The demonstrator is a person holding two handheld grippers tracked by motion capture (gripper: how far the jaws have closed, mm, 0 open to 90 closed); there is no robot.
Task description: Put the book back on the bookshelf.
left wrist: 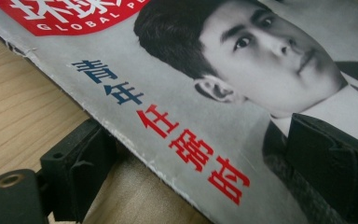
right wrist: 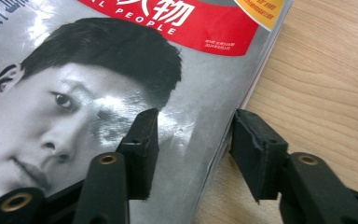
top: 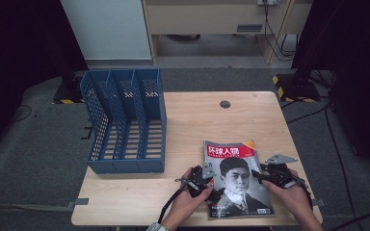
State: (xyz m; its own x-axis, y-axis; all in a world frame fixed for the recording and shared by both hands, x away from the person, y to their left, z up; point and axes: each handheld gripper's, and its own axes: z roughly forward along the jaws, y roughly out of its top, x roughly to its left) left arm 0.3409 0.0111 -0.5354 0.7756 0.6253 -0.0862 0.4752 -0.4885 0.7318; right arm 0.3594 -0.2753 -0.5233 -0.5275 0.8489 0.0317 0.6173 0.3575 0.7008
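A magazine [top: 238,178] with a grey portrait cover and a red title band lies on the near right part of the wooden table [top: 197,120]. My left gripper [top: 210,186] is at its left edge. In the left gripper view the jaws of that gripper [left wrist: 200,135] stand apart: one sits low under the slightly raised edge, the other rests on the cover [left wrist: 168,93]. My right gripper [top: 265,176] is at the right edge. There its jaws [right wrist: 193,121] straddle the page edge, one over the cover [right wrist: 98,93], one over bare wood, with gaps showing.
A blue three-slot file rack [top: 125,120] stands on the table's left half, its open side facing right. A round cable hole [top: 225,104] sits near the far edge. Grey carpet surrounds the table, and cables run along the floor at the right.
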